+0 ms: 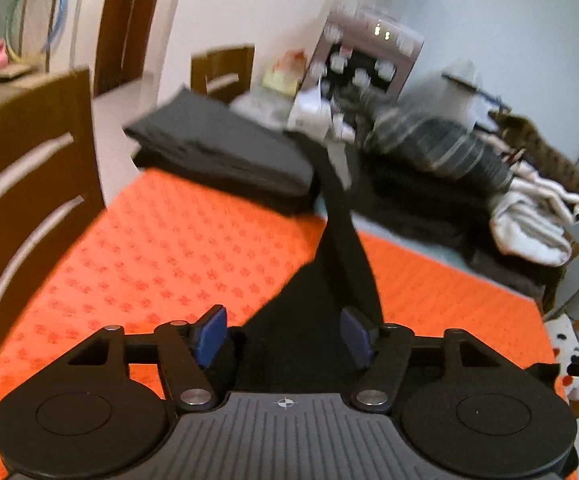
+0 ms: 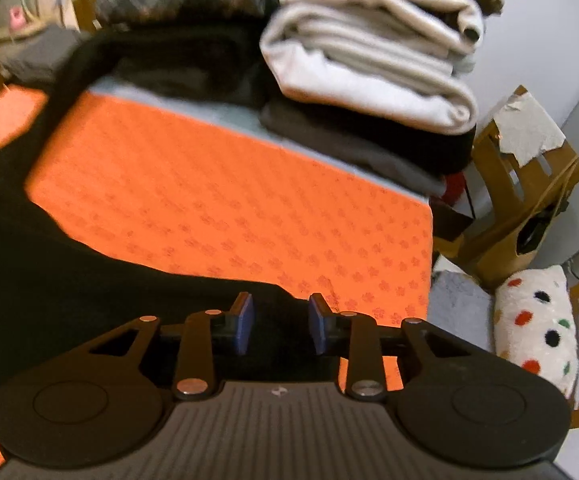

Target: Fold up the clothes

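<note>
A black garment (image 1: 309, 312) lies on the orange patterned table cover (image 1: 149, 248), with a narrow black strip running back toward the clothes pile. My left gripper (image 1: 283, 334) is open, its blue pads on either side of the black cloth. In the right wrist view the same black garment (image 2: 49, 280) spreads over the left of the orange cover (image 2: 229, 200). My right gripper (image 2: 281, 324) is open over the garment's edge, holding nothing.
A folded dark grey stack (image 1: 225, 152) and a striped garment (image 1: 449, 144) sit at the back. Folded white clothes (image 2: 369, 48) lie on dark ones. Wooden chairs (image 1: 21, 184) stand left. A spotted plush (image 2: 537, 328) lies right of the table. A water dispenser (image 1: 369, 52) stands behind.
</note>
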`<action>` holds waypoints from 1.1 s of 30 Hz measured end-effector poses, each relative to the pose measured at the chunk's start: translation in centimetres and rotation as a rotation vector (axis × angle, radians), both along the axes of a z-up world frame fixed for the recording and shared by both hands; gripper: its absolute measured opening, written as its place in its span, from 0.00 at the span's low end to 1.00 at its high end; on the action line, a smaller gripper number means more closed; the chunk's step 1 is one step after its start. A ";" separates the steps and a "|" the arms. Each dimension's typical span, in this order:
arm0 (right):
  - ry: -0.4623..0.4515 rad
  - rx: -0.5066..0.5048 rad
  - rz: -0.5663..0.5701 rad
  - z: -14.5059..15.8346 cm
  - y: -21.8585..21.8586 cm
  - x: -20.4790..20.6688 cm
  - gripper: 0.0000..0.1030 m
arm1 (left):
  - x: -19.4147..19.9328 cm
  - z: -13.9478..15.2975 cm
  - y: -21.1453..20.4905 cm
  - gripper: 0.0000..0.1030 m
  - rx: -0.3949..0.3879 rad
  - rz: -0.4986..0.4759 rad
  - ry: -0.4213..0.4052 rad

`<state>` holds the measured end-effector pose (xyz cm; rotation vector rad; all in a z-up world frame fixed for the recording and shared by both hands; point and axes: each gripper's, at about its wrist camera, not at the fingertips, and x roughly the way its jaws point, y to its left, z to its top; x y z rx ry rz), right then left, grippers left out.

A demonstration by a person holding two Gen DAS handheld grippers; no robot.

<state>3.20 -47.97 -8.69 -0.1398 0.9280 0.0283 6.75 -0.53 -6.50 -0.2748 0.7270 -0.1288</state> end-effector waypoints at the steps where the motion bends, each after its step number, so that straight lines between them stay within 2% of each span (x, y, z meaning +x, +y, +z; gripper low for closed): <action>1: -0.016 0.018 0.010 0.8 0.1 -0.7 0.37 | -1.1 0.7 0.2 0.66 0.004 0.006 -0.013; 5: -0.064 0.077 0.071 3.1 0.8 -3.1 0.39 | -5.4 2.6 0.8 0.66 0.018 0.029 -0.034; 9: -0.081 0.114 0.138 4.6 1.6 -5.4 0.40 | -10.3 2.7 1.0 0.67 0.028 0.055 -0.019; 14: -0.065 0.154 0.211 4.7 2.9 -8.2 0.40 | -16.1 0.8 1.4 0.67 0.027 0.112 0.032; 20: -0.014 0.186 0.289 3.5 5.0 -11.2 0.40 | -21.5 -3.0 1.7 0.67 0.037 0.165 0.106; 25: 0.016 0.186 0.332 3.1 6.3 -13.2 0.40 | -23.4 -5.9 1.7 0.67 0.046 0.173 0.153; 32: 0.038 0.177 0.334 3.0 6.5 -14.8 0.40 | -22.4 -7.3 2.2 0.65 0.038 0.163 0.126; 33: 0.039 0.178 0.331 3.0 6.5 -14.9 0.40 | -22.1 -7.4 2.2 0.62 0.034 0.153 0.133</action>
